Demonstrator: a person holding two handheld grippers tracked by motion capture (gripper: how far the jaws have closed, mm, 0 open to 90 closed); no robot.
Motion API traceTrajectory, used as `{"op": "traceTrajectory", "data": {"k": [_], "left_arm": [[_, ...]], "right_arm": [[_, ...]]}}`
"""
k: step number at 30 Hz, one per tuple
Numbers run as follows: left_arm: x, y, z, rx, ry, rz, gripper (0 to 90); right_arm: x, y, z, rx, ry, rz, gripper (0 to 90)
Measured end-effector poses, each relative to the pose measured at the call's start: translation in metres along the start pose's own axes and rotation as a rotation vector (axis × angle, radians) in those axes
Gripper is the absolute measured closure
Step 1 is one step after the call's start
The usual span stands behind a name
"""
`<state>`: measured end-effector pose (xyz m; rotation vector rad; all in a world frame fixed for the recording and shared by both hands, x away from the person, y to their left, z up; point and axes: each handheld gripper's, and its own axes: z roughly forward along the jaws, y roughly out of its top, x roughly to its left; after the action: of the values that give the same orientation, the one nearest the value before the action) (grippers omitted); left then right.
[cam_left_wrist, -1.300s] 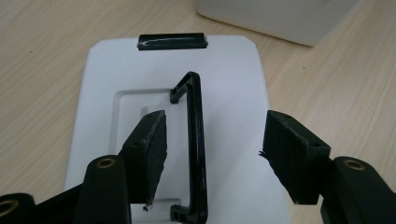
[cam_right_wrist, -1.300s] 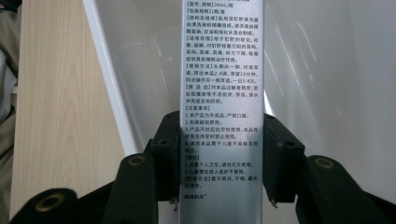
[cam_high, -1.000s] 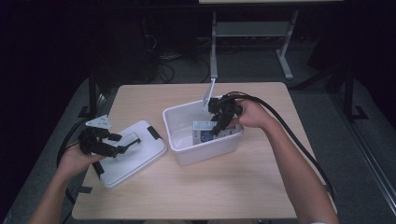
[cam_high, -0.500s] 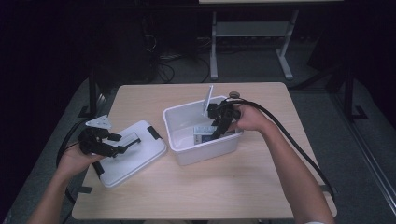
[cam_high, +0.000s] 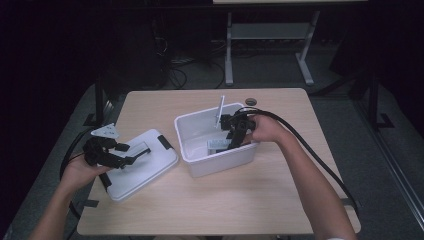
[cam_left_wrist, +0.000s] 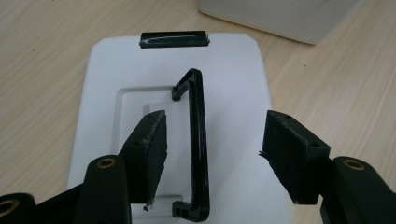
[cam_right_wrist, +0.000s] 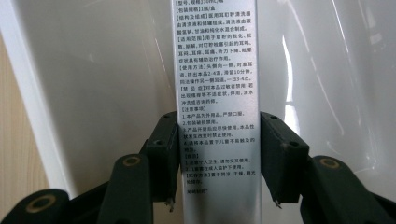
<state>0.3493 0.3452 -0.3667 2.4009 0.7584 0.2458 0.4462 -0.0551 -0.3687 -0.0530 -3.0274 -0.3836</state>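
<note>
On the wooden table (cam_high: 260, 200), a white plastic bin (cam_high: 197, 127) stands beside its white lid (cam_high: 145, 167), which lies flat with its black handle (cam_left_wrist: 196, 140) up. The right gripper (cam_high: 231, 142) reaches into the bin, its jaws, just easing apart, either side of a silver printed box (cam_right_wrist: 217, 93), pads touching its edges. The left gripper (cam_left_wrist: 212, 149) hovers over the lid, jaws wide apart astride the handle without touching it.

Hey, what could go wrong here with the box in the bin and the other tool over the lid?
1. The right tool has just been opening its jaws with the silver box between them. If the box isn't resting on the white bin floor, it may drop or tip.
2. The left tool stands open around the lid handle. An off-centre close could shove the lid.
</note>
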Motion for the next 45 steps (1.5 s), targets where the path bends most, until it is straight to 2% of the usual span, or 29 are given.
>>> {"op": "traceTrajectory", "data": {"k": [4,17,26,27,32,33,45], "left_arm": [[-0.001,0.0,0.001,-0.003,-0.001,-0.002,39.2],[-0.001,0.003,0.0,0.0,-0.006,0.004,39.1],[-0.002,0.005,0.0,0.0,-0.006,0.007,39.0],[-0.002,0.005,0.0,0.001,-0.005,0.008,39.0],[-0.002,0.006,0.0,0.001,-0.007,0.008,38.9],[-0.002,0.006,0.0,0.002,-0.007,0.008,38.9],[-0.006,0.013,0.004,0.004,-0.019,0.018,38.8]], "right_arm": [[0.002,0.0,-0.001,0.01,0.005,0.002,50.5],[0.006,-0.004,-0.014,-0.02,0.007,0.017,50.8],[0.01,-0.007,-0.026,-0.037,-0.014,0.019,51.1],[0.01,-0.007,-0.027,-0.05,-0.017,0.009,51.1],[0.011,-0.014,-0.033,-0.083,-0.014,0.036,50.3],[0.01,-0.015,-0.034,-0.091,-0.02,0.027,50.1],[0.018,-0.029,-0.057,-0.141,-0.072,0.052,47.3]]}}
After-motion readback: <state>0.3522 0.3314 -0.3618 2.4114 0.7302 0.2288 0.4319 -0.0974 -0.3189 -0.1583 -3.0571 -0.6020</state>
